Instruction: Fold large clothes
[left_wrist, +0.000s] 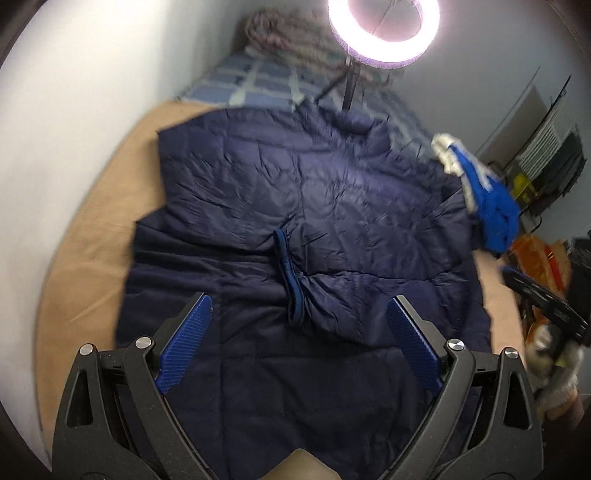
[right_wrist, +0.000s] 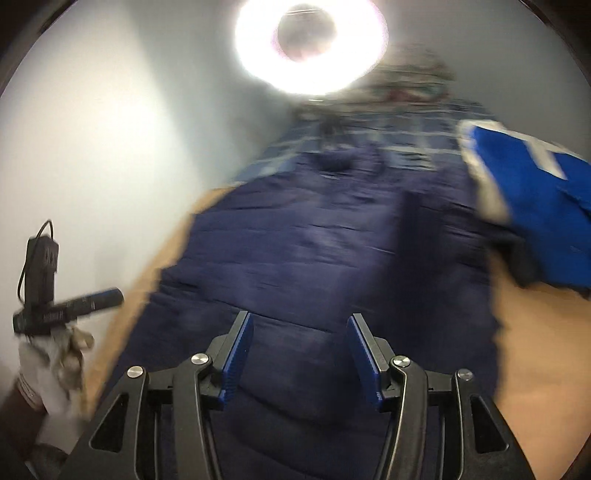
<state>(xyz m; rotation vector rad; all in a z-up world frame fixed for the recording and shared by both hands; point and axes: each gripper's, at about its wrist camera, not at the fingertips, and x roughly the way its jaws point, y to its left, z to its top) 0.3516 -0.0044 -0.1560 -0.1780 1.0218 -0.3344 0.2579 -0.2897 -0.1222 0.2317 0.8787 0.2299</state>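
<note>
Left wrist view looks down on a big navy quilted garment (left_wrist: 314, 206) spread flat across a tan sheet (left_wrist: 92, 236) on the bed; the left gripper (left_wrist: 299, 339) hangs just above the near part of the cloth, released, its blue pads (left_wrist: 184, 343) standing wide with only fabric below them and nothing pinched; a dark blue cuff or band (left_wrist: 290, 277) lies just ahead of the fingertips, midway between them; further ahead a checked blue bedspread (left_wrist: 258, 85) and a glowing ring light (left_wrist: 384, 29) on its stand; off to the right a bright blue and white garment (left_wrist: 487, 199) sits at the navy one's edge. From the right wrist view, blurred, the right gripper (right_wrist: 301, 354) is likewise released, jaws apart over the navy cloth, gripping nothing; a gloved hand (right_wrist: 55, 362) holding the other tool shows to its left.
</note>
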